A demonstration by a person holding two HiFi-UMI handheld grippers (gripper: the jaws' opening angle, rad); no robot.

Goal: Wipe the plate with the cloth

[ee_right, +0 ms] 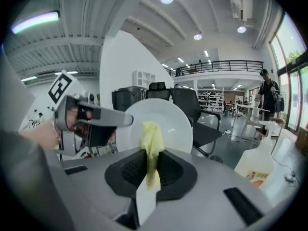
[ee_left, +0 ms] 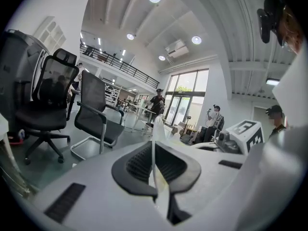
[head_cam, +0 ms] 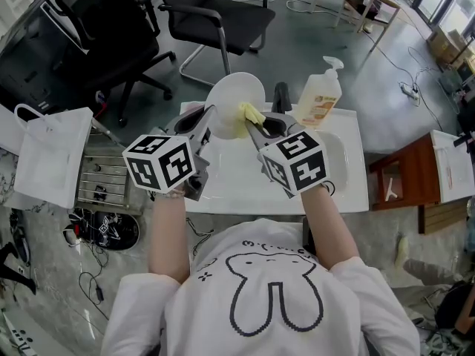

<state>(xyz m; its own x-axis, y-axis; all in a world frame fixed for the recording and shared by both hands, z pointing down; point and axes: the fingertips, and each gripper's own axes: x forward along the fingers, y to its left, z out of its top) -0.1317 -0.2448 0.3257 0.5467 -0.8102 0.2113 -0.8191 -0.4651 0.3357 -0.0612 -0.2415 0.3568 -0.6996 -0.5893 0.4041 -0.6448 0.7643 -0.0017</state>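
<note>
Yellow cloth [ee_right: 150, 137] pinched in right gripper [ee_right: 151, 171], seemingly touching the white plate [ee_right: 169, 121] face — contact unclear. Left gripper [ee_left: 154, 166] clamped on plate rim — plate upright above white basin [head_cam: 347, 178].

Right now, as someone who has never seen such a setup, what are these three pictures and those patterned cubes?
There is no robot here. A person holds a hand tool with two jaws in each hand, and the patterned cubes are part of those tools. One picture comes from a camera on the person's head, looking down. The other two come from cameras riding on each tool, looking along its jaws. The left gripper is shut on the rim of a white plate, holding it up above a white counter. The right gripper is shut on a yellow cloth right at the plate's face; whether they touch I cannot tell. A pump bottle stands behind.
</note>
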